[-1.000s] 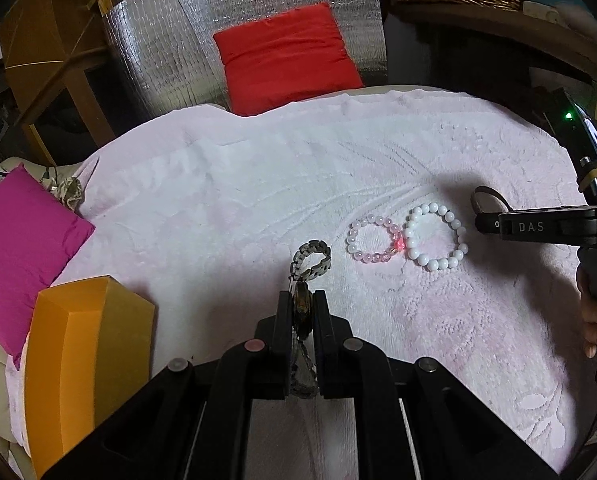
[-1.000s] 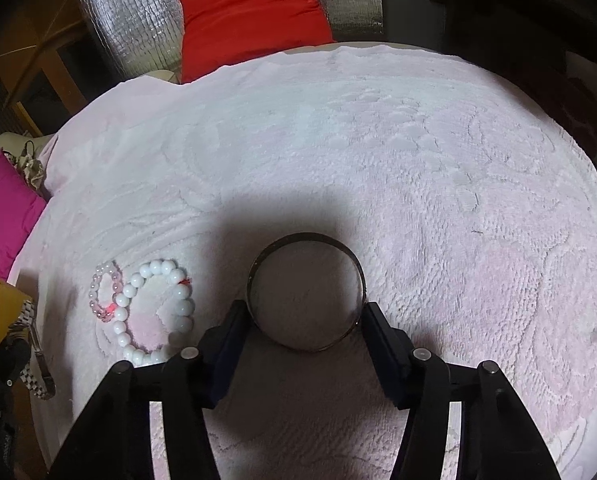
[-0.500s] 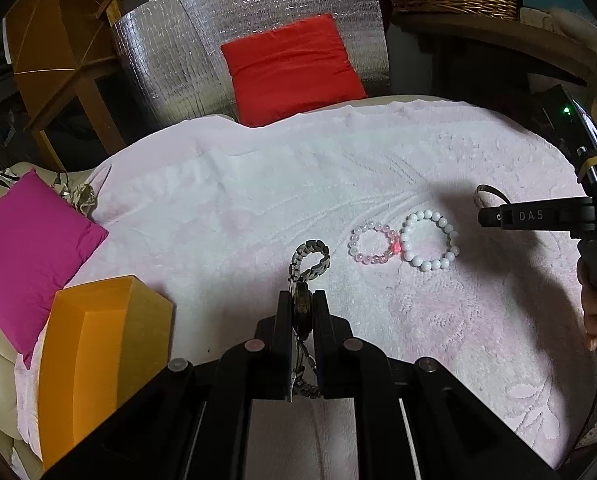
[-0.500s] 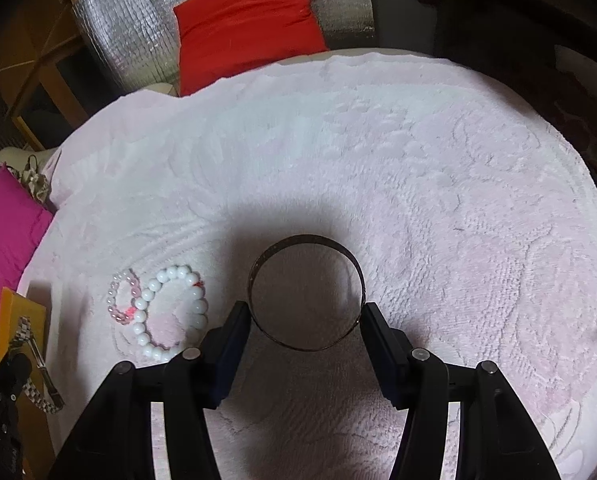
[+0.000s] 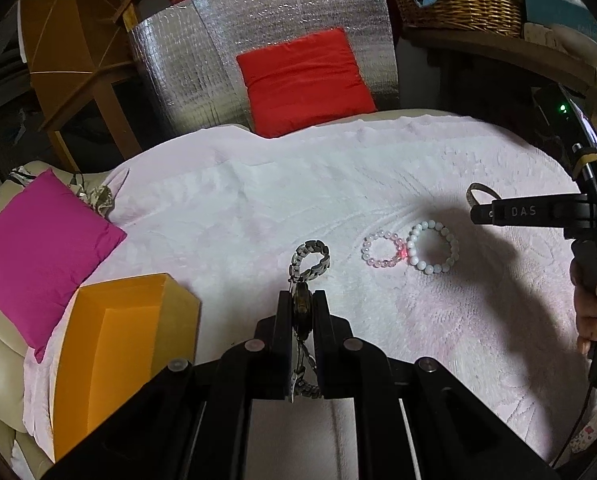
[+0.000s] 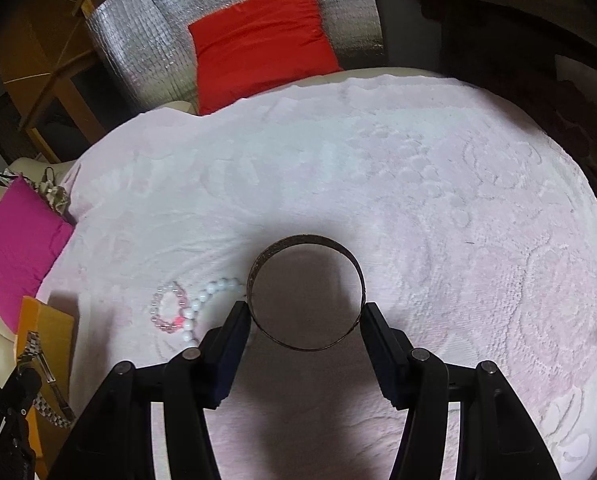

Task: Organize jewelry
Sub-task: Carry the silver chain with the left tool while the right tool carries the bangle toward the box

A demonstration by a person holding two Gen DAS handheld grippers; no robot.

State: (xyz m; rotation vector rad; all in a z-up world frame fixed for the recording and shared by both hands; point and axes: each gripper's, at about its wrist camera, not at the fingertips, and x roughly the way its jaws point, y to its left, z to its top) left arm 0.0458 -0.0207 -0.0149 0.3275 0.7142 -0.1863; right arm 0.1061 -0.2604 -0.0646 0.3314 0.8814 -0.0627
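Left of the pink bead bracelet [image 5: 383, 248] sat the orange box [image 5: 110, 364] — open, nothing visible inside. The left claw [image 5: 301, 307] was clenched on a metal watch [image 5: 308, 265], held above the pink cloth [image 5: 258, 216] between box and bracelet. The white bead bracelet [image 5: 433, 251] touched the pink one's right side. Further right, the right claw [image 6: 306, 312] gripped a dark bangle [image 6: 306, 292] by its sides. Compared with a second before, both claws had lifted — the box showed more fully.
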